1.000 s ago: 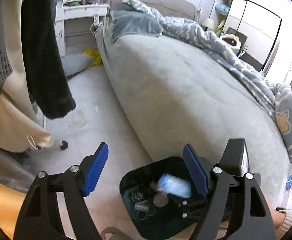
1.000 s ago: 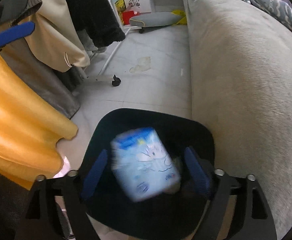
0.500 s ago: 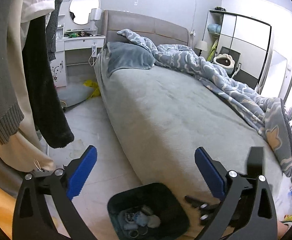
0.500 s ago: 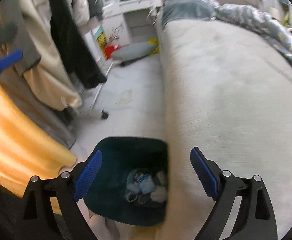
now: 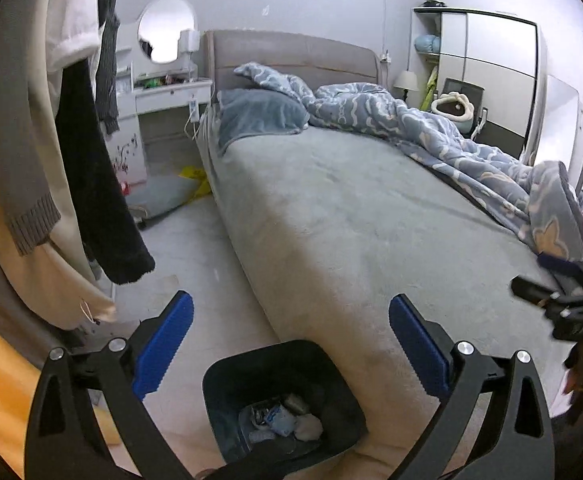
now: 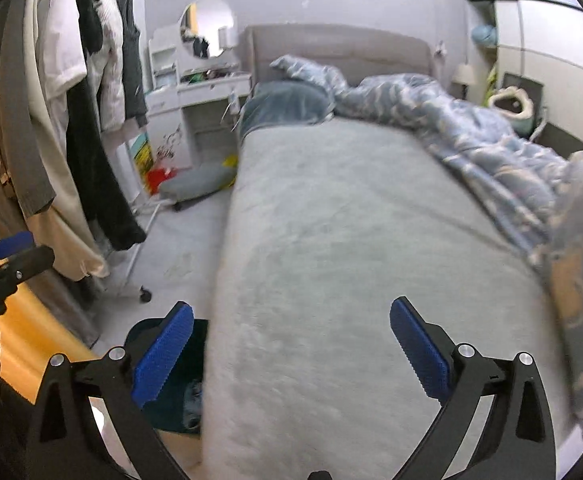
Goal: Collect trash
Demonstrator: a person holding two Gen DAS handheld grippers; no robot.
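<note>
Left gripper (image 5: 289,346) spread wide, nothing between the blue pads (image 5: 162,346); hangs above the bin (image 5: 227,376) and the bed's near corner; right gripper (image 6: 291,350) also wide apart and empty, held over the bed (image 6: 331,240).

Bin is dark, on the floor right against the bed's side, between bed and clothes rack; trash (image 5: 281,420) lies in its bottom: a pale blue-white packet and crumpled wads, exact items hard to tell; in the right view the bin (image 6: 195,336) shows only partly, behind the left pad, its right part cut off by the mattress edge; a bit of blue stuff inside.

Bed has a grey cover; blue patterned duvet (image 5: 431,136) bunched along the far side; blue-grey pillow (image 5: 259,116) at the headboard.

Hanging clothes (image 5: 91,168) on the left: black, cream, grey knit; something orange-yellow below them.

White dresser (image 5: 167,96) with round mirror (image 5: 166,28) beside the headboard; grey cushion (image 5: 163,196) and a yellow thing on the floor under it; wardrobe (image 5: 487,76) and lamp (image 5: 406,80) at far right.

Right gripper also seen at the right edge of the left view (image 5: 559,292), blurred; left gripper at the left edge of the right view (image 6: 7,256).
</note>
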